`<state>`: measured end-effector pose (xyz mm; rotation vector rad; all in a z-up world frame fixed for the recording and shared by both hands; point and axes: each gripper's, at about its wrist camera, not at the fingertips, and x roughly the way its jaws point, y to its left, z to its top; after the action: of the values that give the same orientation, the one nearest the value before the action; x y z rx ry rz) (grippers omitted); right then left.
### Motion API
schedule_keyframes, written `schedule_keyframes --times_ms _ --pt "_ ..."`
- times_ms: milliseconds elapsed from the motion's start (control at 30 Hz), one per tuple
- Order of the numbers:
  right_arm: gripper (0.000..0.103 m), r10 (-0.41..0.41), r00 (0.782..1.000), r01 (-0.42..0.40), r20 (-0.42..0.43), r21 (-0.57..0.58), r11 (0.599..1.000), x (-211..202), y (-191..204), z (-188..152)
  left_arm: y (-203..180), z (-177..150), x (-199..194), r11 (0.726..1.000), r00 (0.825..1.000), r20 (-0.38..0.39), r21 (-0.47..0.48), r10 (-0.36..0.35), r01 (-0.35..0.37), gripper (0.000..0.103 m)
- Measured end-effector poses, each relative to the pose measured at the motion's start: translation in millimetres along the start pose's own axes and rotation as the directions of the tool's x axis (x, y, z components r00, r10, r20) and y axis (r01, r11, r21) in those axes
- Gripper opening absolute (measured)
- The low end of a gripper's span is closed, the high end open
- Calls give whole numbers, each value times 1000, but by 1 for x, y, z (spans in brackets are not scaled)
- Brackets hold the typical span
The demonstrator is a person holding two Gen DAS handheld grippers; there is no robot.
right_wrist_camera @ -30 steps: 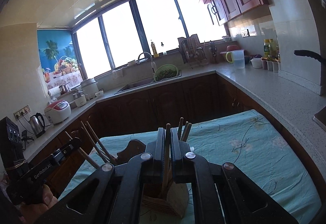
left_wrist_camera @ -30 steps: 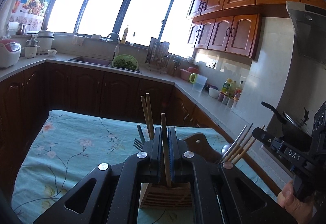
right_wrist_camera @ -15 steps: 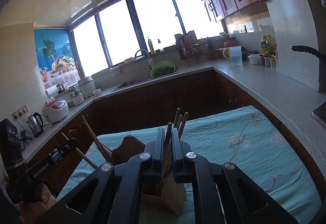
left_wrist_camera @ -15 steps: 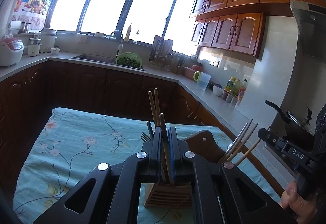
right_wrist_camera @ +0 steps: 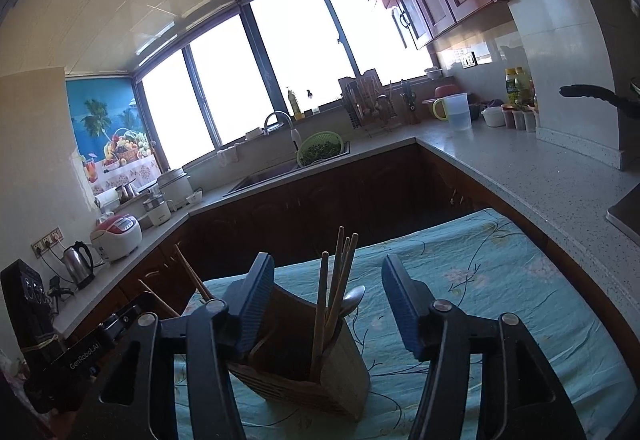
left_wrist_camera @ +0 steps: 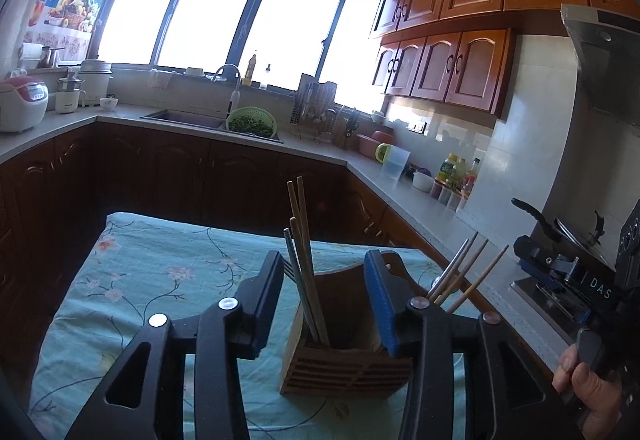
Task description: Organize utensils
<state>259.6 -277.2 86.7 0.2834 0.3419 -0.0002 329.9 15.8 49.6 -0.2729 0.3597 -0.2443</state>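
A wooden utensil holder [left_wrist_camera: 344, 360] stands on the flowered blue tablecloth [left_wrist_camera: 160, 272]. My left gripper [left_wrist_camera: 324, 260] is just behind it, its jaws opening, and the pads touch nothing. Wooden chopsticks and a metal fork [left_wrist_camera: 300, 240] stand in the holder's left compartment, and more chopsticks [left_wrist_camera: 460, 272] lean out to the right. In the right wrist view the holder [right_wrist_camera: 320, 372] holds chopsticks [right_wrist_camera: 332, 280] and a spoon [right_wrist_camera: 354, 298]. My right gripper [right_wrist_camera: 327, 262] is also opening, its fingers either side of them without contact.
Dark cabinets and a stone counter [right_wrist_camera: 520, 175] wrap around the table. A sink with a green colander [left_wrist_camera: 251, 123] is at the back. A pan handle [left_wrist_camera: 532, 211] and the stove are at the right. A person's hand [left_wrist_camera: 580, 380] holds the right gripper's handle.
Both grippers were shut on a chopstick each and have now spread their jaws, letting go. The released chopsticks stand in the holder. Both grippers have drawn back slightly.
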Motion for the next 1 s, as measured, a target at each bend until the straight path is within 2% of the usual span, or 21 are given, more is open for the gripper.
schedule_keyframes --times_ms 67,100,233,367,500,667,833,1000 --pt "83 -13 1000 13 16 -4 1000 -10 -1 -5 2 -6 -14 1000 1000 15 -8 17 -17 54" --pt "84 -17 1000 17 22 -9 1000 -15 -2 -8 2 -11 -21 1000 999 21 -13 25 -25 57" --pt "85 -29 1000 29 -9 -8 1000 -26 -5 -29 5 -34 -47 998 999 19 -44 46 -46 66" --pt "86 -23 998 24 -52 12 1000 -36 -8 -55 1 -54 -71 997 997 -3 -42 72 -72 70" --pt "87 -11 995 14 -101 32 999 -44 -9 -81 -6 -73 -95 995 995 -22 -17 97 -97 71" --pt "87 8 989 -3 -144 35 999 -58 -5 -105 -8 -93 -121 994 993 -59 -38 100 -103 73" --pt "88 10 989 -7 -146 20 1000 -75 -1 -121 -8 -109 -142 992 990 -100 -65 104 -111 74" --pt "89 2 990 -2 -144 1 1000 -90 4 -136 -11 -113 -160 991 986 -122 -54 112 -119 74"
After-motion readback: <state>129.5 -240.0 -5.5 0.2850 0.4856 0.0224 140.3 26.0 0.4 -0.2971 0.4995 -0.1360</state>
